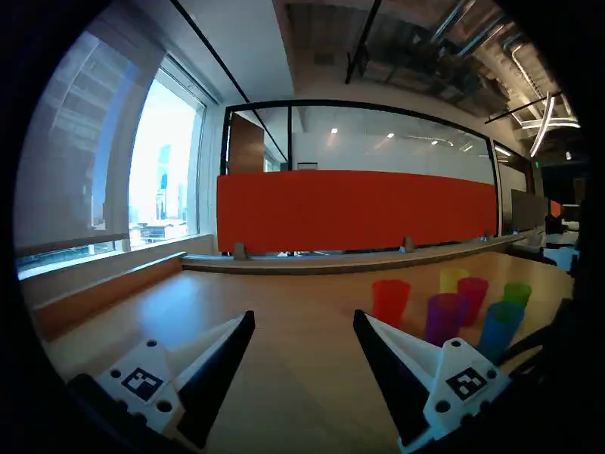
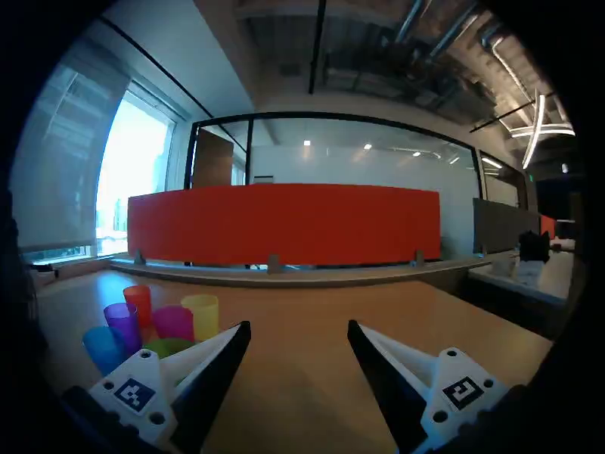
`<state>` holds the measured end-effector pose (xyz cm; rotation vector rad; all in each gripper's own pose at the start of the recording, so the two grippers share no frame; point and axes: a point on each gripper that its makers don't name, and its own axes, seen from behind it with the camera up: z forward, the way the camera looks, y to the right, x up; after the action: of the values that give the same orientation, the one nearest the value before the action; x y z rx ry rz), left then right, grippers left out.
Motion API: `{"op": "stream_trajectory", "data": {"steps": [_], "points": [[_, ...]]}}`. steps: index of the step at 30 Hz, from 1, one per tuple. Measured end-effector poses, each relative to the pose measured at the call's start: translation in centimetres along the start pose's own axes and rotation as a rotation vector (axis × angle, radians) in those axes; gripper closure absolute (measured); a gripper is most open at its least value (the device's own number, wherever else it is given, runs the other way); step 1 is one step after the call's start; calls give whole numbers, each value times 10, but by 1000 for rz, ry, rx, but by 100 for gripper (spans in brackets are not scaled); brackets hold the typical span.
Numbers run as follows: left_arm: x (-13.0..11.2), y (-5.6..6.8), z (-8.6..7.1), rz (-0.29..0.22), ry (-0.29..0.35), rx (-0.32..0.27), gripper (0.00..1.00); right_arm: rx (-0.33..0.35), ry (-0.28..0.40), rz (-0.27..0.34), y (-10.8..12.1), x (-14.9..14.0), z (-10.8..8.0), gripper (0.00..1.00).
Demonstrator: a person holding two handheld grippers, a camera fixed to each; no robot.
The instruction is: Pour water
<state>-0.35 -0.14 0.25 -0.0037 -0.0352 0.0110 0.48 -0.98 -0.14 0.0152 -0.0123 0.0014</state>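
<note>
While left gripper (image 1: 302, 313) and right gripper (image 2: 298, 324) gape empty, cups (image 1: 445, 314) stand between them.

A pale wooden worktop (image 1: 302, 303) runs to an orange partition screen (image 1: 355, 208), with a glass-walled room (image 1: 378, 140) behind it. Daylight floods through a tall window (image 1: 162, 181). Exposed pipes (image 1: 469, 38) and a strip light (image 1: 544, 125) hang overhead; the dim shape beyond the worktop's edge may be another desk (image 2: 522, 280).
</note>
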Motion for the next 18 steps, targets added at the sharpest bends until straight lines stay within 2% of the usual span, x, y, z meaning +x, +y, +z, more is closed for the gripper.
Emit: {"op": "stream_trajectory", "data": {"steps": [6, 12, 18], "points": [[25, 1, 5, -1, 14, -13, 3, 32, 15, -7, -5, 31, 1, 1], [63, 14, 9, -13, 25, -66, 3, 59, 18, -18, -8, 65, 3, 1], [92, 21, 15, -13, 21, -95, 3, 81, 2, -32, -10, 91, 5, 1]]}}
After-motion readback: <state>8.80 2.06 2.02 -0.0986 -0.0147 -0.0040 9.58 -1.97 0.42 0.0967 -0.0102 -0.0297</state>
